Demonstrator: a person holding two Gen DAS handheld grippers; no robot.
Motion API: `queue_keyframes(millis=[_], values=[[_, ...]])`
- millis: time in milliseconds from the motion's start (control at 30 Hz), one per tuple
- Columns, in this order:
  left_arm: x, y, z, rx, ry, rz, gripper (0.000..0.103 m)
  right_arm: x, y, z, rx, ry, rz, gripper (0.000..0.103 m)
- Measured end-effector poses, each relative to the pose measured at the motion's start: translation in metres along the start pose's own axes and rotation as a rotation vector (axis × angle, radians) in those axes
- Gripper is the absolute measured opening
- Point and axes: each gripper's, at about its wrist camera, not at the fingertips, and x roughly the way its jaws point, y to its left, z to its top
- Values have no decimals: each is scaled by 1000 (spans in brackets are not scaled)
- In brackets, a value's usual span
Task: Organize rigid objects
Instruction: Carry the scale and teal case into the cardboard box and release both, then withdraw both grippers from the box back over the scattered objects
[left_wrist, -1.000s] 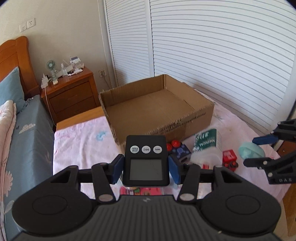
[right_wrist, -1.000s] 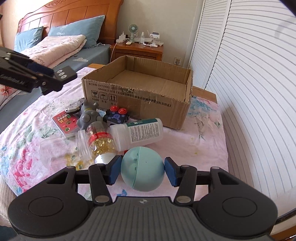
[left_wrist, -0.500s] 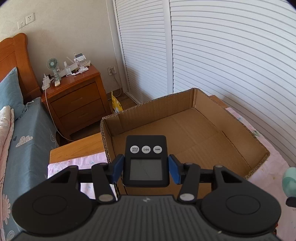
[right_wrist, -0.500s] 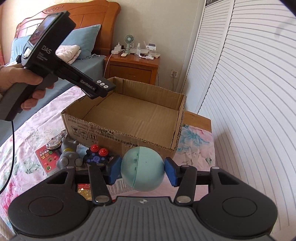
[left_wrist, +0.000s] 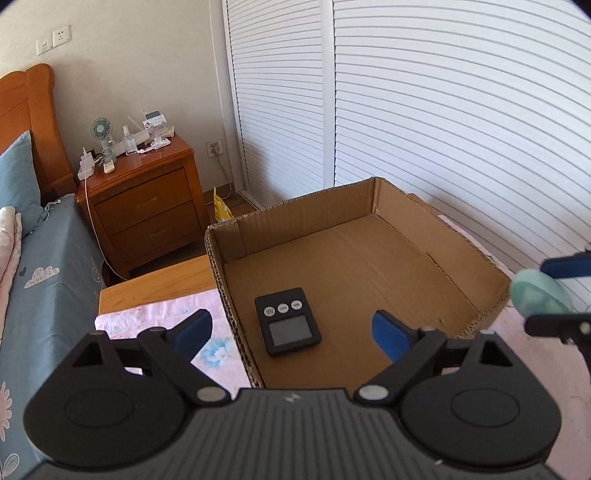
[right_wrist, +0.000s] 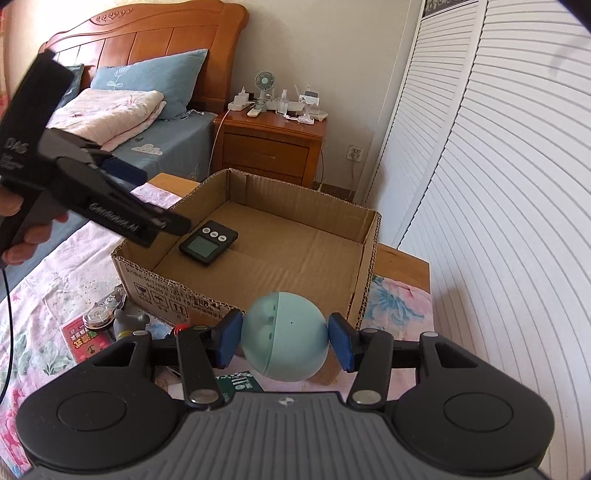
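The left gripper (left_wrist: 291, 334) hangs with its jaws spread wide and nothing between them; directly below and just ahead of that gap the black timer (left_wrist: 287, 321) lies flat on the floor of the cardboard box (left_wrist: 476, 254), near the box's left wall, its buttons pointing away from the gripper. The right gripper (right_wrist: 282, 341) has its blue pads pressed against either side of a pale teal ball (right_wrist: 284, 336), held in the air just outside the box's near wall. From those jaws the open box lies straight ahead and slightly lower, with bare floor to the right of the timer (right_wrist: 208, 242), so the right hand is the one placed for the next drop. Outside the box, on the floral bedspread (right_wrist: 33, 347), a grey figurine (right_wrist: 129, 321) and other small items wait.
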Motion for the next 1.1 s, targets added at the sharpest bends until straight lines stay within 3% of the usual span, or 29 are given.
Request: queue_keyframes(millis=[167, 333, 600, 667, 700, 733, 900, 1100], values=[[-41, -1, -25, -1, -19, -14, 96, 13, -4, 19, 10, 3, 12, 56], [-72, -15, -53, 14, -65, 38, 98, 36, -11, 42, 25, 25, 12, 56], [-83, -21, -87, 9, -58, 46, 98, 93, -15, 77, 11, 78, -31, 57], [-82, -22, -94, 1, -44, 35, 98, 103, -17, 84, 20, 82, -34, 75], [-82, -21, -96, 0, -38, 29, 98, 105, -17, 85, 25, 79, -37, 93], [-82, -21, -100, 1, -34, 26, 98, 104, -17, 86, 27, 64, -40, 100], [-82, -21, -107, 1, -21, 20, 98, 87, -7, 80, 15, 33, -35, 103], [-87, -26, -113, -2, -12, 14, 98, 63, 5, 62, 31, 59, -33, 103]])
